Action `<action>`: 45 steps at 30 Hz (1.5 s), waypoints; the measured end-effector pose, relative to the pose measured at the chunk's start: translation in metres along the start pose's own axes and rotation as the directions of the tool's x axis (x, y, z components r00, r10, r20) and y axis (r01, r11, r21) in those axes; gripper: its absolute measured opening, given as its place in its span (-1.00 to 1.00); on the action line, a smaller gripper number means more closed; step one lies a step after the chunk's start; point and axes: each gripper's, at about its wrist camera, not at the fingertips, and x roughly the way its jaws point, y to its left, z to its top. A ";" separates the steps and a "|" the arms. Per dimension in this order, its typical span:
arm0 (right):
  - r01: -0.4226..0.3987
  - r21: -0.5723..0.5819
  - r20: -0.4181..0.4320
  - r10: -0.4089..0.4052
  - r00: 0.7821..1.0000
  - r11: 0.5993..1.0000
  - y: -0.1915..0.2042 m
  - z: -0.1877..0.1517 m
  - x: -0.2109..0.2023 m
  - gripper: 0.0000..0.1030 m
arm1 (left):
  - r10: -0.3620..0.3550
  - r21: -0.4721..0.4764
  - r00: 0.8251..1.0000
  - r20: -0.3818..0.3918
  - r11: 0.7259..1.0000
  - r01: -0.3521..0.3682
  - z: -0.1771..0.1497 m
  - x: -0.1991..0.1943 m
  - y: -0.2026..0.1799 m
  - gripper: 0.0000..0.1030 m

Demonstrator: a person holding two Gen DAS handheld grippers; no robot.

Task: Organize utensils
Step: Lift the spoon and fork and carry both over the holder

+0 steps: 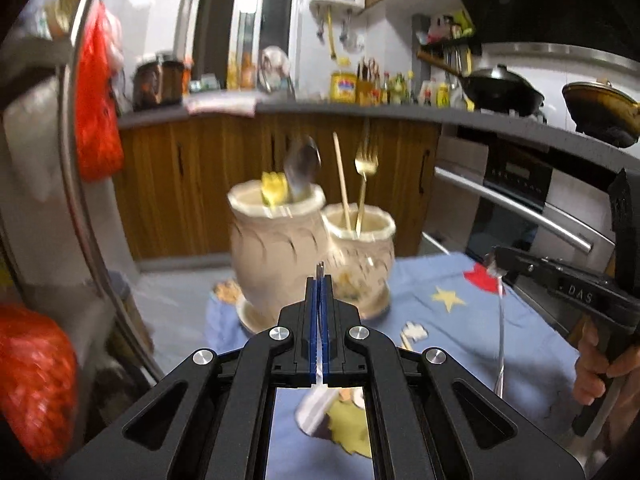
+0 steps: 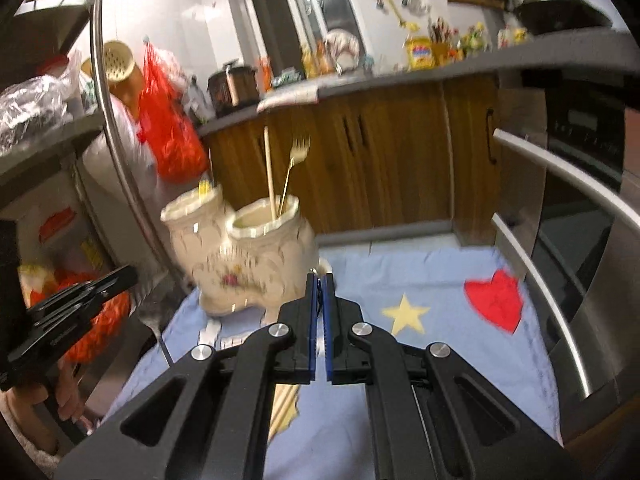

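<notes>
Just beyond both sets of fingers stands a cream double-pot holder [image 1: 304, 248] on the blue-clothed tabletop [image 1: 448, 320], holding a gold fork [image 1: 365, 168], a chopstick [image 1: 342, 176] and a spoon [image 1: 302, 168]. The left gripper [image 1: 320, 280] has its fingers clamped on a thin metal utensil handle [image 1: 319, 372]. The right gripper [image 2: 319, 280] also pinches a slim silver utensil [image 1: 500, 344], which hangs below its fingers.

Each wrist camera looks slightly downward along its own tongs (both near) at the shared ceramic holder [image 1: 308, 252] [image 2: 244, 256].
</notes>
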 end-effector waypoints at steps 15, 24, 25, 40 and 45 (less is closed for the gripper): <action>0.155 -0.051 0.207 -0.142 0.968 0.987 0.030 0.087 0.025 -0.95 | 0.047 0.058 0.970 0.237 0.996 -0.062 0.082 -0.043 0.022 -0.96; 0.223 -0.018 0.297 -0.208 0.932 0.975 0.028 0.141 0.053 -0.95 | 0.083 0.093 0.946 0.314 0.989 -0.117 0.142 -0.050 0.032 -0.96; 0.232 -0.017 0.306 -0.215 0.927 0.973 0.028 0.145 0.056 -0.95 | 0.088 0.091 0.945 0.316 0.988 -0.123 0.146 -0.048 0.035 -0.96; 0.310 -0.076 0.334 -0.268 0.903 0.948 0.034 0.122 0.104 -0.95 | 0.210 0.147 0.949 0.235 0.958 -0.248 0.129 0.041 0.052 -0.96; 0.304 -0.113 0.336 -0.251 0.908 0.946 0.041 0.100 0.110 -0.95 | 0.187 0.145 0.962 0.199 0.965 -0.218 0.108 0.057 0.049 -0.96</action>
